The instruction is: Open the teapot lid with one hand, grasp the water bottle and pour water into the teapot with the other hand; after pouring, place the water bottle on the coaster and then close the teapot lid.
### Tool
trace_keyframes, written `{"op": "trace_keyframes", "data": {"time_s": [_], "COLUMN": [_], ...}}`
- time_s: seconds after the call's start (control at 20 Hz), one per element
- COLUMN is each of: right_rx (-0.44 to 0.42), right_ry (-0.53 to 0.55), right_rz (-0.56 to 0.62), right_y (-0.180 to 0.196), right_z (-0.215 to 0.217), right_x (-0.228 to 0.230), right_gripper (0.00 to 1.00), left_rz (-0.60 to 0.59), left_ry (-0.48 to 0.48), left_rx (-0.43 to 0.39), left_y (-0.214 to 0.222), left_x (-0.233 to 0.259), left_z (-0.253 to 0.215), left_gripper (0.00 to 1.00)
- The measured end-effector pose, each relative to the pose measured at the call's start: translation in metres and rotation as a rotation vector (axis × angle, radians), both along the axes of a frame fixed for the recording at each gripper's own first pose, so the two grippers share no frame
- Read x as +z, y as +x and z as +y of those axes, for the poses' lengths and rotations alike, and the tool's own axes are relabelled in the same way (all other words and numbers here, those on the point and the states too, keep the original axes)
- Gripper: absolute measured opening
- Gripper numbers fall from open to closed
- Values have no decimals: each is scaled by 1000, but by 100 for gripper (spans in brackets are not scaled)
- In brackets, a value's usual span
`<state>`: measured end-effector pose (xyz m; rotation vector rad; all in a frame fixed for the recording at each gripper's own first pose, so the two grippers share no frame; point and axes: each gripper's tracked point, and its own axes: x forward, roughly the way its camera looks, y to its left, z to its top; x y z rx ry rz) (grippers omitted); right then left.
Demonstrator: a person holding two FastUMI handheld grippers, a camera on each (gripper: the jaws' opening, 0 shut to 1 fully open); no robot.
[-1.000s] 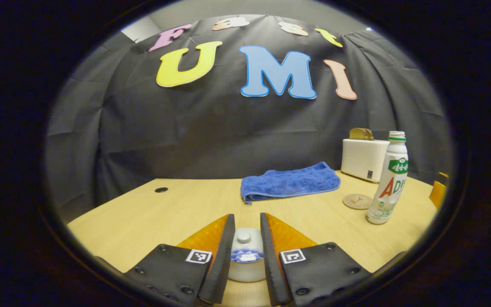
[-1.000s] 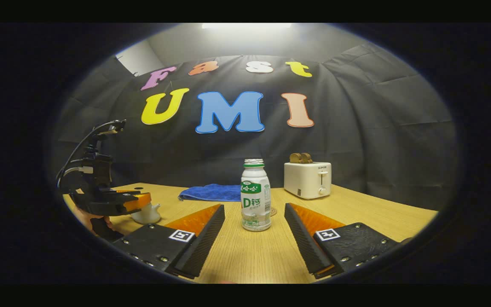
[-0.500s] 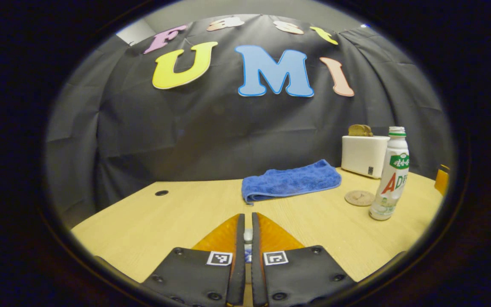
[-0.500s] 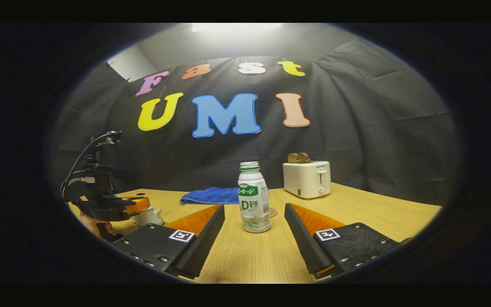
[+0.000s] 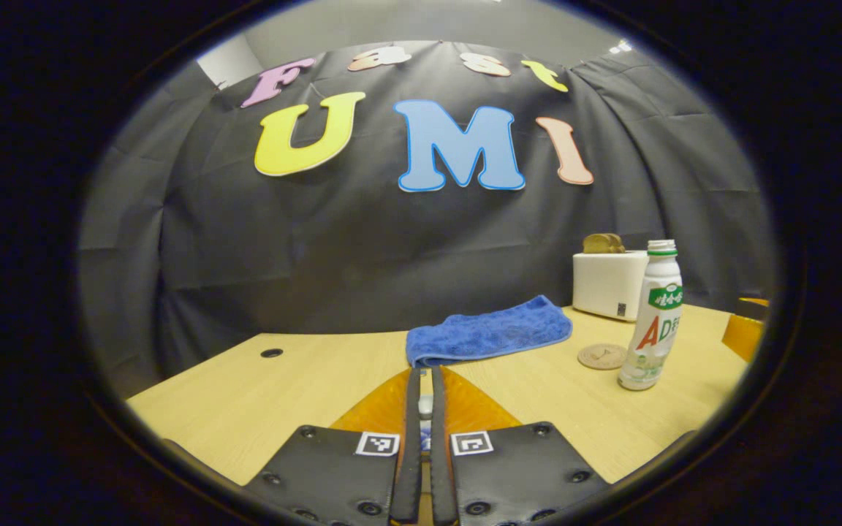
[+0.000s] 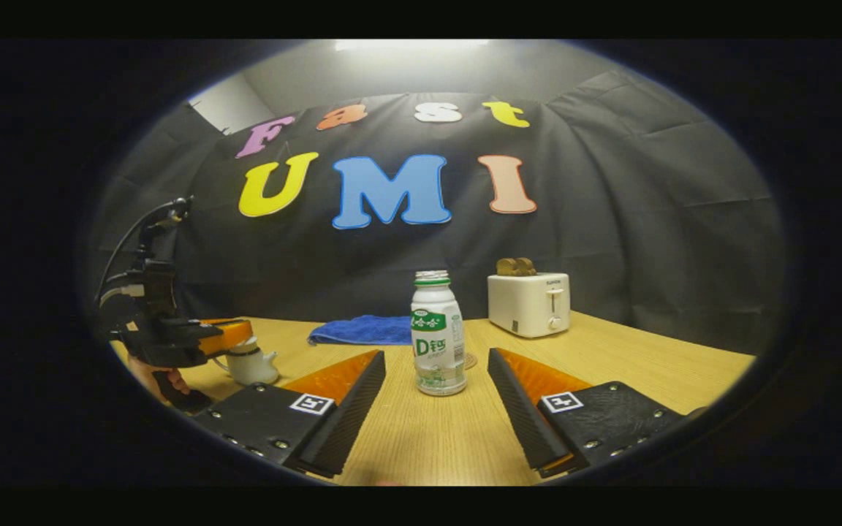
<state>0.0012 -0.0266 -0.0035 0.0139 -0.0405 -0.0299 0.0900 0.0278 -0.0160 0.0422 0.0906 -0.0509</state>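
My left gripper is shut on the white knob of the teapot lid, of which only a sliver shows between the fingers. In the right gripper view the left gripper, held by a hand, hovers just over the white teapot at the far left. The white water bottle with a green label stands uncapped just ahead of my right gripper, which is open and not touching it. The bottle stands beside the round coaster.
A folded blue towel lies at the back of the wooden table. A white toaster with bread in it stands at the back right. A small dark hole is in the tabletop at the left.
My left gripper closed on the lid knob and has risen a little above the teapot. The right gripper has stayed open in front of the bottle.
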Motion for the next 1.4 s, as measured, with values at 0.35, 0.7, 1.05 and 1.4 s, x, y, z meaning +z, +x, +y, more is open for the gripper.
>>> {"op": "trace_keyframes", "data": {"time_s": [0.35,0.7,1.05,1.4], "right_rx": [-19,6,21,-6], "right_ry": [-1,-64,-83,-82], "right_rz": [20,47,132,154], "right_y": [22,75,102,138], "right_z": [-14,-7,-5,-6], "right_x": [6,2,-22,-27], "right_gripper": [88,88,99,99], "left_rz": [-109,-153,-185,-182], "left_ry": [-63,-20,-9,-50], "left_rx": [-32,-48,-46,-91], "left_y": [-66,-75,-77,-103], "left_x": [37,34,41,56], "left_z": [-2,-12,-11,-13], "left_gripper": [15,12,8,12]}}
